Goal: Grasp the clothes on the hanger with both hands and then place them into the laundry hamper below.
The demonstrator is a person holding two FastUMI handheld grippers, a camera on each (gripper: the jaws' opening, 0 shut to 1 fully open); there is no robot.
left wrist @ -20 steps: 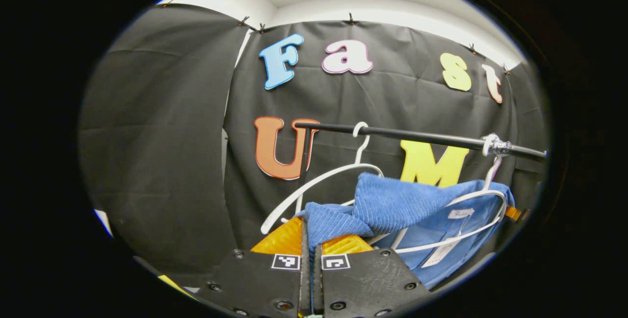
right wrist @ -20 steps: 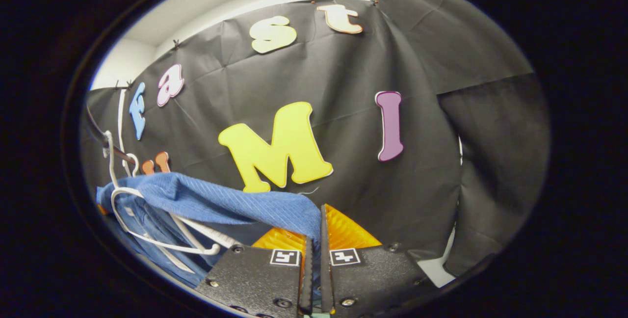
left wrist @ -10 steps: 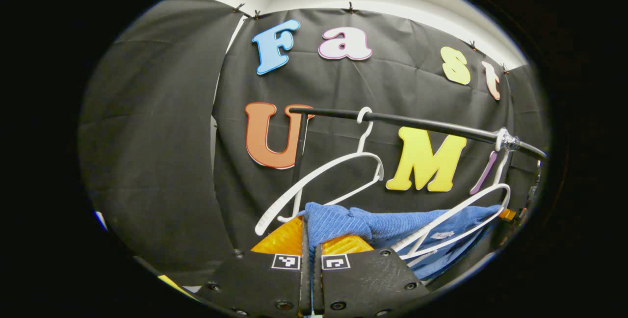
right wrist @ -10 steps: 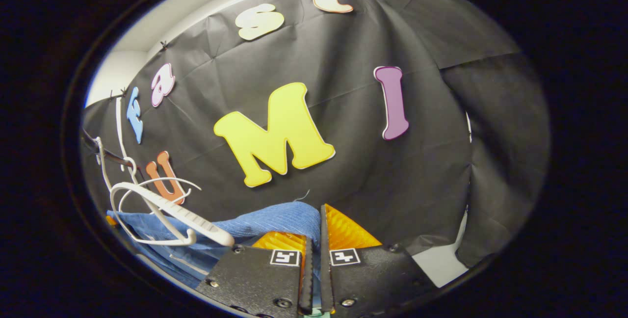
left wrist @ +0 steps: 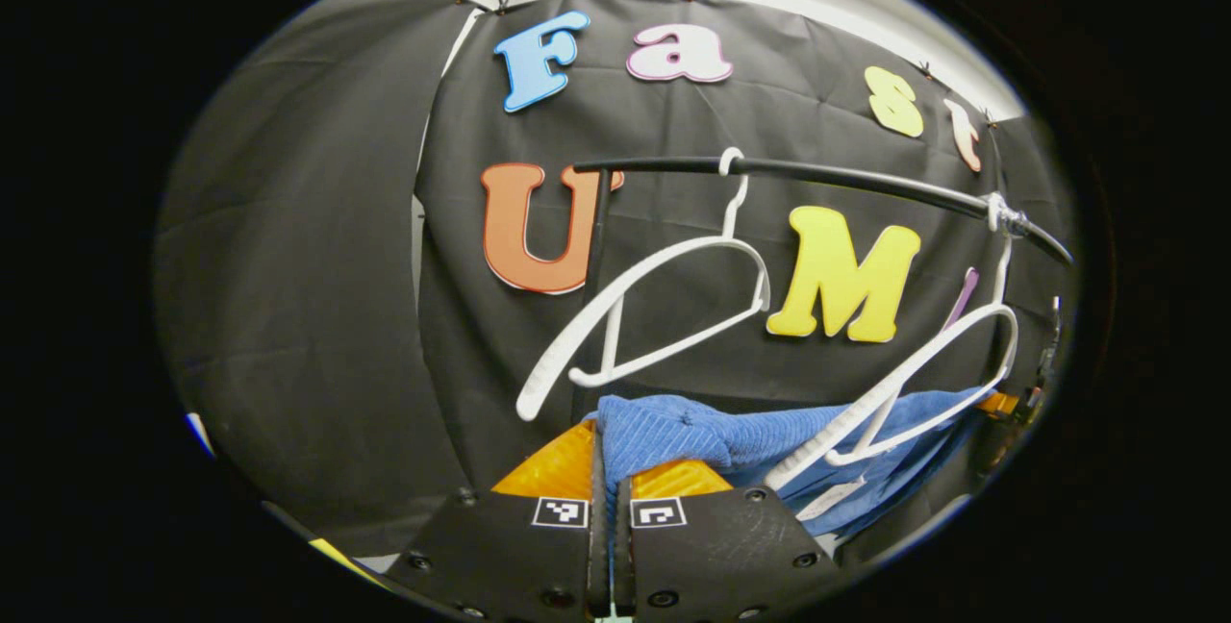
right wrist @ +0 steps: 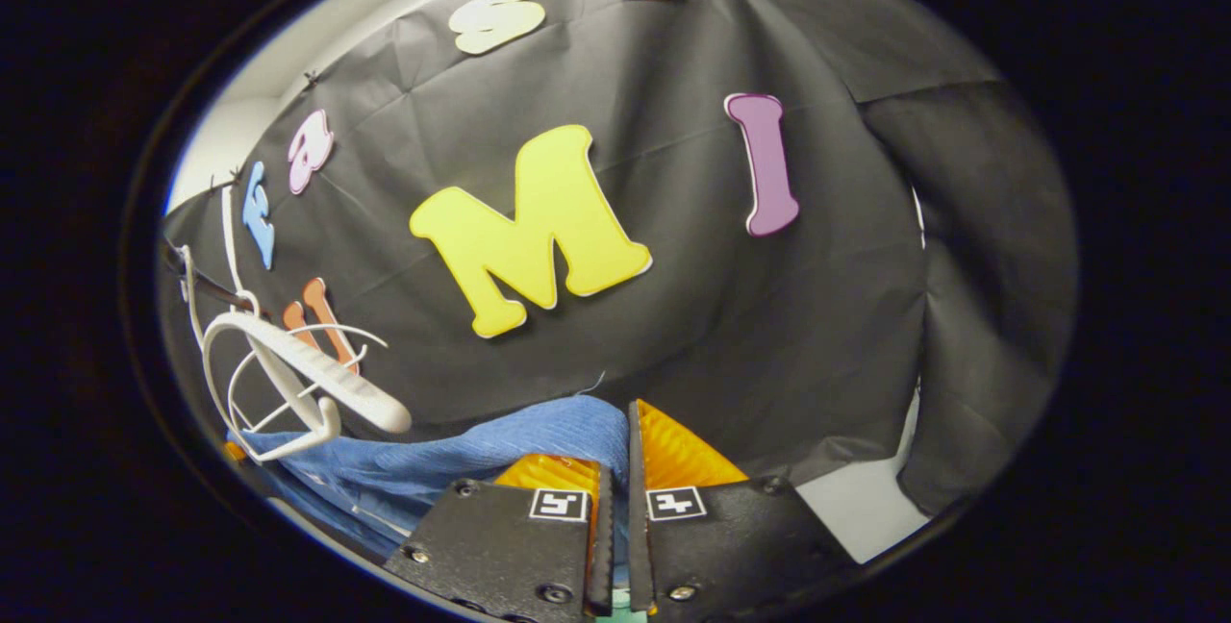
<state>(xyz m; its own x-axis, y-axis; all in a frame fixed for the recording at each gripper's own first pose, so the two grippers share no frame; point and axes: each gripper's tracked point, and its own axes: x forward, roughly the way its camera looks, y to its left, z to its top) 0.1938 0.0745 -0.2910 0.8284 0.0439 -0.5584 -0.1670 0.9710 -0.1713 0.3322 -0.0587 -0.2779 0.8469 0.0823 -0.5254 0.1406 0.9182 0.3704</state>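
A blue ribbed garment (left wrist: 769,436) stretches between my two grippers, below the black rail (left wrist: 846,179). My left gripper (left wrist: 604,455) is shut on its left end. In the right gripper view the same blue garment (right wrist: 462,455) runs off to the left, with my right gripper (right wrist: 620,445) shut on its right end. Two white hangers hang bare from the rail: one (left wrist: 664,315) near the rail's post, the other (left wrist: 914,387) farther right, its lower arm still in front of the cloth. The second hanger (right wrist: 288,378) appears at the left of the right gripper view.
The rail's black upright post (left wrist: 589,296) stands just behind my left gripper. Black cloth walls close the booth behind and on both sides. A strip of pale floor (right wrist: 866,508) lies low on the right in the right gripper view.
Both grippers have dropped, pulling the blue garment down off the right hanger. The rail and hangers now sit higher in both views, and the hanger is bare above the cloth.
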